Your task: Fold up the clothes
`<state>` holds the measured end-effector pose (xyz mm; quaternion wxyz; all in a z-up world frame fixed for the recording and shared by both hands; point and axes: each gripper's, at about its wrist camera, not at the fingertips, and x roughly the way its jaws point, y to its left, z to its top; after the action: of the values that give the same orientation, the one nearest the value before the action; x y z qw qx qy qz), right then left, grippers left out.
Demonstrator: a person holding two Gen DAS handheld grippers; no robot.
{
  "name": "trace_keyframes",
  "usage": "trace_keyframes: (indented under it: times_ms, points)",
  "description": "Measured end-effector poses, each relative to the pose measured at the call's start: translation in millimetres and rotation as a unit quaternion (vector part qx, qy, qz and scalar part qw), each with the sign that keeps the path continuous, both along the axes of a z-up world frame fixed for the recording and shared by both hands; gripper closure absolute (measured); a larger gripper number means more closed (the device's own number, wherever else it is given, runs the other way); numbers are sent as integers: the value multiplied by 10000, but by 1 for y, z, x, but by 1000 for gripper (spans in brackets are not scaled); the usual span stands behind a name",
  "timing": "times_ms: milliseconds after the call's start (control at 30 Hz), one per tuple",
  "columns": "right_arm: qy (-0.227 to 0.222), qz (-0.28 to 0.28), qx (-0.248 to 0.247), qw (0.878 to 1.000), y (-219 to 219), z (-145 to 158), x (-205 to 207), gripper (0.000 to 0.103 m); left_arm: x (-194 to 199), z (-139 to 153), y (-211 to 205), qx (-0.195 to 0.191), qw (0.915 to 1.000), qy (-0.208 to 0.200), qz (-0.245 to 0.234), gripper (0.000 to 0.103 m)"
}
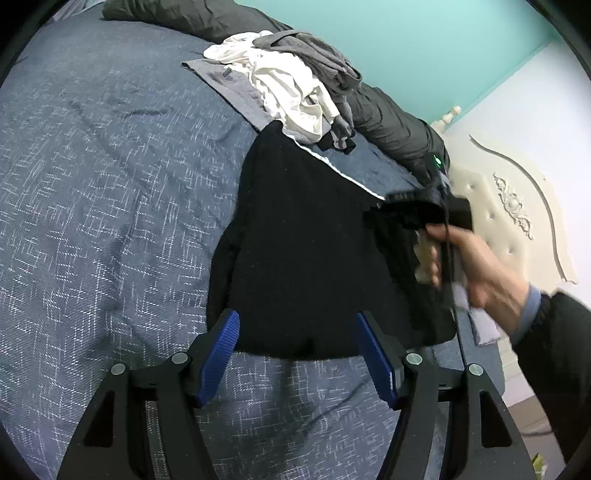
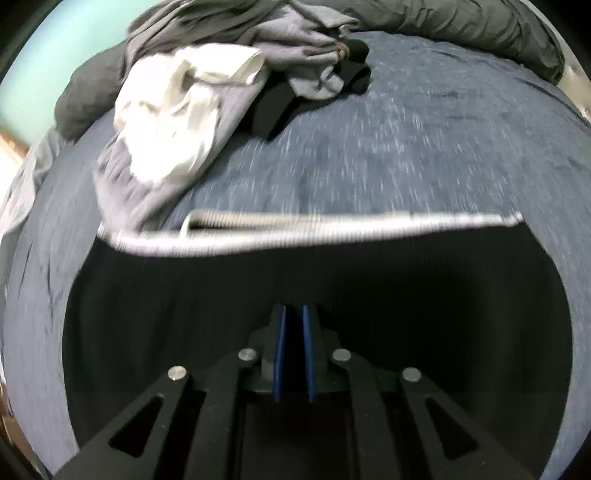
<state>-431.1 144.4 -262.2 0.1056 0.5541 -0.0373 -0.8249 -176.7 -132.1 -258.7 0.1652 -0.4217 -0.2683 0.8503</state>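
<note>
A black garment (image 1: 303,240) lies spread on the blue bedspread (image 1: 110,184). My left gripper (image 1: 297,317) hangs open over its near hem, blue pads wide apart and nothing between them. At the garment's right side a hand holds my right gripper (image 1: 391,218), which has a flap of the black cloth raised off the bed. In the right wrist view this gripper (image 2: 293,310) has its pads almost together on the black garment (image 2: 184,314), which fills the lower half of the blurred view.
A heap of clothes lies beyond the black garment: a white piece (image 1: 291,92) (image 2: 166,122) and grey ones (image 1: 314,55) (image 2: 258,33). A dark grey duvet (image 1: 388,122) runs along the far edge. A cream headboard (image 1: 509,206) stands at the right.
</note>
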Motion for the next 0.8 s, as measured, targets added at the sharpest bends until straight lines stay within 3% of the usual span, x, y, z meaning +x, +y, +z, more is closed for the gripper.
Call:
trace_keyframes:
  times_ms: [167, 400, 800]
  points:
    - [-205, 309, -52, 9993, 2, 0, 61, 95, 2, 5, 0, 1, 10000, 40, 25, 33]
    - [-346, 281, -171, 9989, 19, -10, 140, 95, 6, 11, 0, 34, 9999, 121, 7, 33]
    - [-276, 372, -253, 9986, 27, -8, 217, 95, 4, 9, -5, 205, 9998, 46, 61, 32]
